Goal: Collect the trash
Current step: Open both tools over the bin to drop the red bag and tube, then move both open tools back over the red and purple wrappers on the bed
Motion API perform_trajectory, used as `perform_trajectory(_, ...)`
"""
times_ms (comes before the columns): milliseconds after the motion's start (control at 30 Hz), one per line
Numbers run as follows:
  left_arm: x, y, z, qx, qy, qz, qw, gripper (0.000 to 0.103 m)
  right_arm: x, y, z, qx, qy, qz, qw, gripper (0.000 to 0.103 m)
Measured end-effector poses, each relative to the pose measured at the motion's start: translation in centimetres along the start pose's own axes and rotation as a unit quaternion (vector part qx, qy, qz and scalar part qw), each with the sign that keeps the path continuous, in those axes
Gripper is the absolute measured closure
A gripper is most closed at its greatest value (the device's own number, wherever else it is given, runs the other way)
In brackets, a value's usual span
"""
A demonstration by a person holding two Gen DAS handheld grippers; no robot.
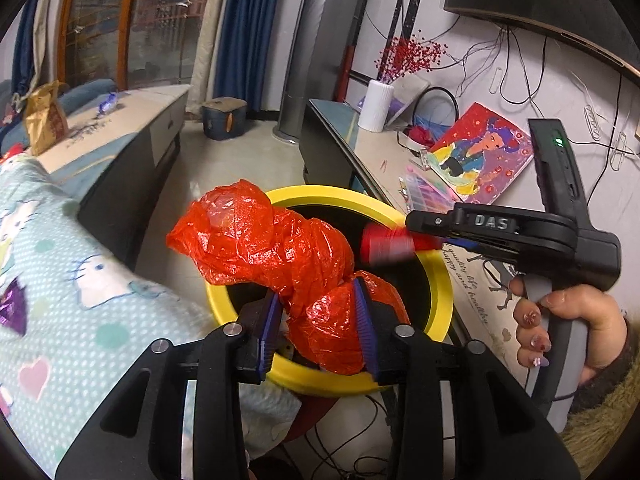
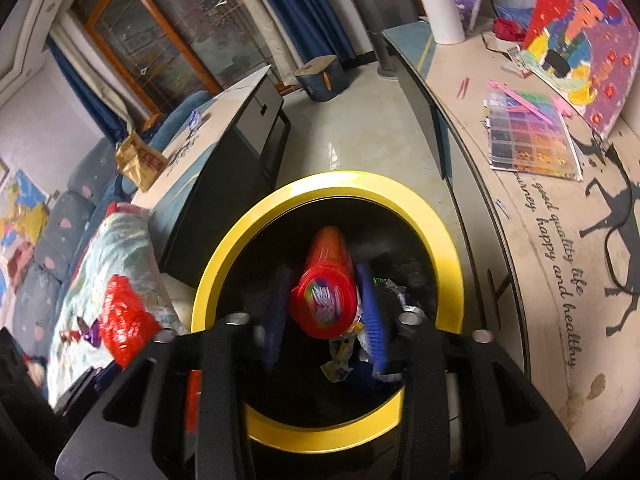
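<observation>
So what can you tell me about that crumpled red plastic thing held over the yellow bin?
The red plastic bag is thin, shiny, crinkled film, bunched and twisted into a lumpy roll with a pinched waist. The left tool grips its lower lump between blue ribbed pads, holding it tilted up to the left above the yellow-rimmed bin. Its upper end sticks out past the rim. What it holds is hidden.

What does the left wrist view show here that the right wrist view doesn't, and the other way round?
Only the left wrist view shows the right hand, and the left gripper clamping the red plastic bag.

Only the right wrist view shows the wrappers inside the bin and the sofa.

Both show the yellow-rimmed bin, the red tube in the right gripper, and the bead painting.
</observation>
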State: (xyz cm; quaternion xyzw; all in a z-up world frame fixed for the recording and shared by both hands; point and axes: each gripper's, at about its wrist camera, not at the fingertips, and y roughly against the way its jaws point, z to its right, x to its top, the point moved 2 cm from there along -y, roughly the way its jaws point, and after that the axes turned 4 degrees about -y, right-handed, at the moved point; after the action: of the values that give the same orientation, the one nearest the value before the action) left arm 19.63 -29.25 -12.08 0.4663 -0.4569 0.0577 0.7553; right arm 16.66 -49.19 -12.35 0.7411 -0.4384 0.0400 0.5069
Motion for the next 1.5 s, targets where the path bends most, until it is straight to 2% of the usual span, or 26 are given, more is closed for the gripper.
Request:
perform_trajectory(33, 0.2, -0.4, -0.1, -0.005, 0.004, -0.003, 1.0000, 0.055, 0.1, 0.1, 0.3, -0.003, -0.006, 0.005, 1.000, 0.054)
perform_trajectory(67, 0.5, -0.9, -0.3, -0.010, 0.009, -0.007, 0.9999, 0.037, 0.1, 0.3, 0.5, -0.007, -0.010, 0.010, 1.000, 0.051)
perform_trajectory(133, 1.1, -1.2, -0.4, -0.008, 0.011, -0.007, 0.9999, 0.020, 0.3, 0.5, 0.8, -0.010, -0.016, 0.014, 1.000, 0.048)
perform_trajectory(200, 1.4, -1.0, -0.3, -0.003, 0.007, 0.001, 1.0000, 0.014, 0.4, 0.7, 1.0, -0.011, -0.020, 0.018, 1.000, 0.045)
perform_trajectory(233, 1.5, -0.8, -0.4, -0.003, 0.007, 0.005, 1.0000, 0.008, 0.5, 0.9, 1.1, -0.012, -0.021, 0.021, 0.999, 0.045)
perform_trajectory(533, 0.7, 2.1, -1.9, 0.029, 0.035, 0.020, 0.9988, 0.007, 0.4, 1.3, -0.4, -0.007, 0.003, 0.029, 1.000, 0.042)
perform_trajectory(600, 0.5, 2.8, -2.4, 0.037, 0.044, 0.024, 0.9981, 0.007, 0.3, 1.5, -1.0, -0.004, 0.014, 0.033, 0.999, 0.036)
perform_trajectory(800, 0.4, 5.4, -3.8, 0.069, 0.058, 0.045, 0.9949, 0.007, -0.1, 2.4, -3.3, 0.018, 0.050, 0.044, 0.998, 0.036)
perform_trajectory(933, 0.3, 7.3, -4.9, 0.102, 0.065, 0.061, 0.9907, 0.007, -0.5, 3.0, -5.2, 0.034, 0.087, 0.054, 0.994, 0.035)
perform_trajectory(1133, -0.6, 10.1, -7.1, 0.134, 0.092, 0.079, 0.9836, 0.007, -1.6, 3.8, -8.0, 0.056, 0.131, 0.060, 0.988, 0.032)
perform_trajectory(1500, -2.2, 14.6, -10.7, 0.195, 0.118, 0.104, 0.9680, 0.007, -4.8, 4.2, -13.5, 0.097, 0.200, 0.039, 0.974, 0.030)
